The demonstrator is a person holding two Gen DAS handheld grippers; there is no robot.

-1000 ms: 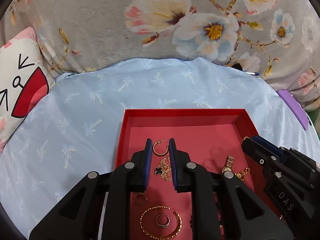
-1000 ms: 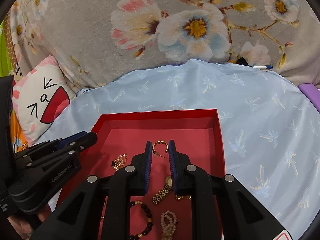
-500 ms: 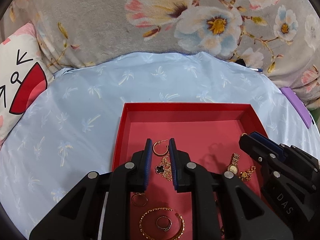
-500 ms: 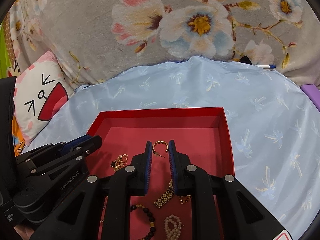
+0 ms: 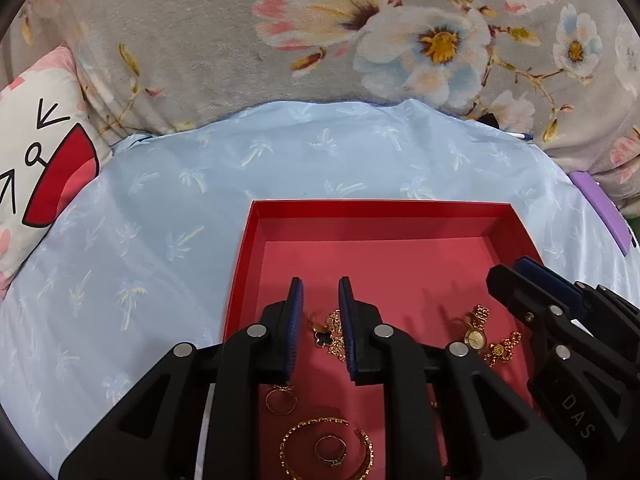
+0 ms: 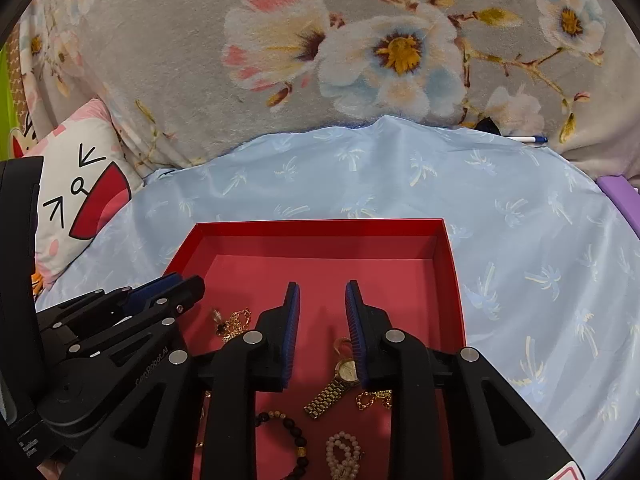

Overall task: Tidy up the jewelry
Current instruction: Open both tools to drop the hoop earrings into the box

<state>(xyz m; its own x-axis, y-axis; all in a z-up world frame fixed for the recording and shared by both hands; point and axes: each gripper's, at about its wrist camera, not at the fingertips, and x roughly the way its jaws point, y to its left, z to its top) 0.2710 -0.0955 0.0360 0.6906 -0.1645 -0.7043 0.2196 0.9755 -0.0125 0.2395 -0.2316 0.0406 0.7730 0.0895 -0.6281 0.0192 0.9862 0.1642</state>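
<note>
Both grippers hang over the red tray [image 5: 380,210] on the bed; left gripper [image 5: 320,292] and right gripper [image 6: 322,294] fingers are opening, empty; gold jewelry [image 5: 330,336] lies in the tray below.

The left gripper [image 5: 319,292] angles downward, its two black arms reaching away from the camera with blue pads [image 5: 295,312] facing each other across a narrow gap. Its jaws are opening, and nothing is pressed between the pads. The right gripper [image 6: 322,294] sits just beside it on the right, tilted down at much the same slant, pointing toward the far side. Its jaws are opening too, a little wider, with nothing clamped between its blue pads [image 6: 354,320]. Each gripper shows at the edge of the other's view.
</note>
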